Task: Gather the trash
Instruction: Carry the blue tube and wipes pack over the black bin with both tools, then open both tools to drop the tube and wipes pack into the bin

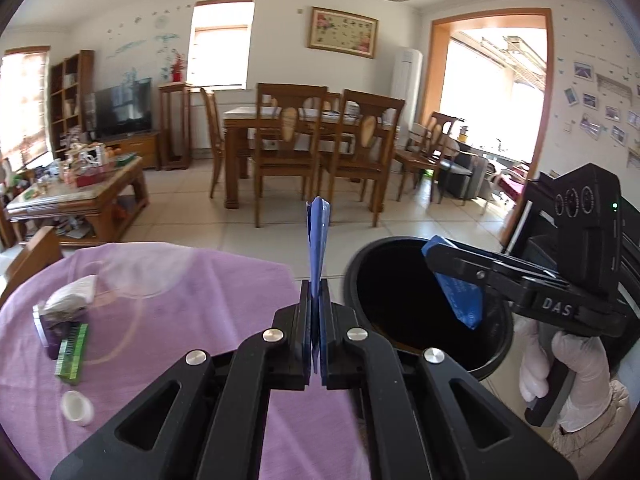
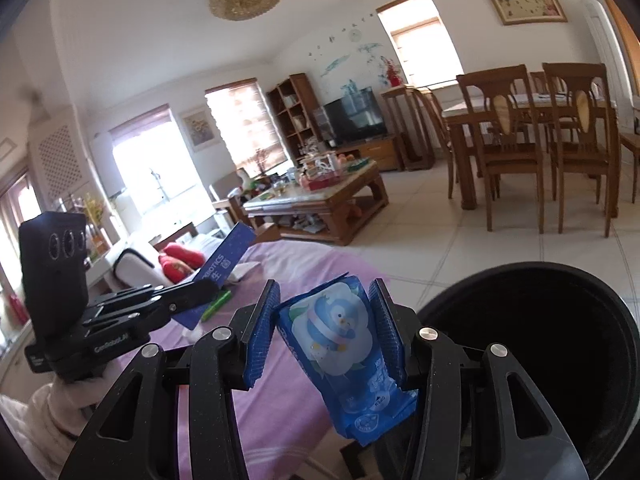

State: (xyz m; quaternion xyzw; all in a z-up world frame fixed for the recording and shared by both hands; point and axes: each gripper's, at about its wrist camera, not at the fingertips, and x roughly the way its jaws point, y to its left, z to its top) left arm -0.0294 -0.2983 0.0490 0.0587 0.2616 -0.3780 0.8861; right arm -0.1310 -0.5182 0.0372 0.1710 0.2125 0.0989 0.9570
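Black linkage arms of the left gripper [image 1: 319, 300] fill the bottom of the left wrist view; its fingers [image 1: 305, 304] are pressed nearly together, pinching a thin blue sachet [image 1: 318, 240] edge-on, which stands upright out of the tips toward 12 o'clock. Same sachet seen flat-on from the right wrist view, printed with white lettering [image 2: 224, 268].

Right gripper [image 2: 326, 328]: fingers [image 2: 386, 332] partly open, blue-padded, clamped on either side of a blue tissue pack [image 2: 340, 344] with a penguin print. Pack hangs down past the pads toward 6 o'clock. From the left view this pack [image 1: 460, 300] sits over the mouth of the black trash bin [image 1: 360, 280], at 3 o'clock from the left gripper.

Bin stands just beside the table, which is covered by a purple cloth [image 1: 192, 300]. On the cloth at 9 o'clock from the left gripper: a crumpled white tissue [image 1: 74, 294] on a purple box [image 1: 46, 330], a green wrapper [image 1: 72, 354] touching it, and a white cap [image 1: 78, 408] nearer, at 8 o'clock.
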